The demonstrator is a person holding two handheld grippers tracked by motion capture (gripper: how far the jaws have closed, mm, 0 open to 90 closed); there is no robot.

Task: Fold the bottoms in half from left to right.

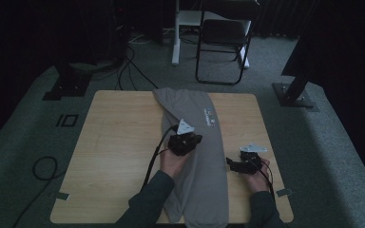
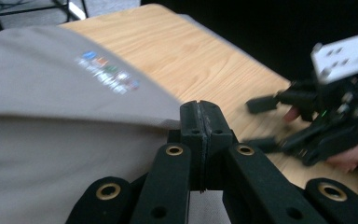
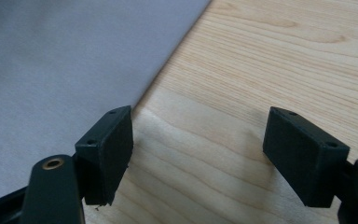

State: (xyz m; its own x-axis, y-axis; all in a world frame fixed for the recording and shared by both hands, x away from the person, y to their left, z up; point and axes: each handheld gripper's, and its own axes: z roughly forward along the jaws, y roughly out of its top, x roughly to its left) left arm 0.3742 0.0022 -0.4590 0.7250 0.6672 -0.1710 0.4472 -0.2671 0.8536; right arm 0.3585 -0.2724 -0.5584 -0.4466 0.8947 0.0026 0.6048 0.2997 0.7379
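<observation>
My left gripper (image 1: 186, 141) sits over the grey cloth (image 1: 197, 156), roughly mid-table, jaws pressed tight together. In the left gripper view they meet w/ no gap, right at a fold edge of the cloth (image 2: 51, 93); can't tell if a thin bit of fabric is pinched between them, the edge runs in just behind the tips. The cloth's small printed logo (image 2: 107, 73) lies up and left of the jaws there; in the high view the logo (image 1: 209, 117) is just beyond the gripper, toward the far side.

My right gripper (image 1: 240, 164) is near the table (image 1: 119, 142)'s right edge, just beside the cloth's right edge, low over the wood. Jaws spread wide, nothing between them but bare table (image 3: 242, 93). In the right gripper view the cloth (image 3: 65, 60) edge runs diagonally, passing just beside the left-hand jaw; the other jaw is well apart from it, over wood.

Cloth lies as a long band from the far table edge down to the near edge, between my two forearms, hanging over the near side.
</observation>
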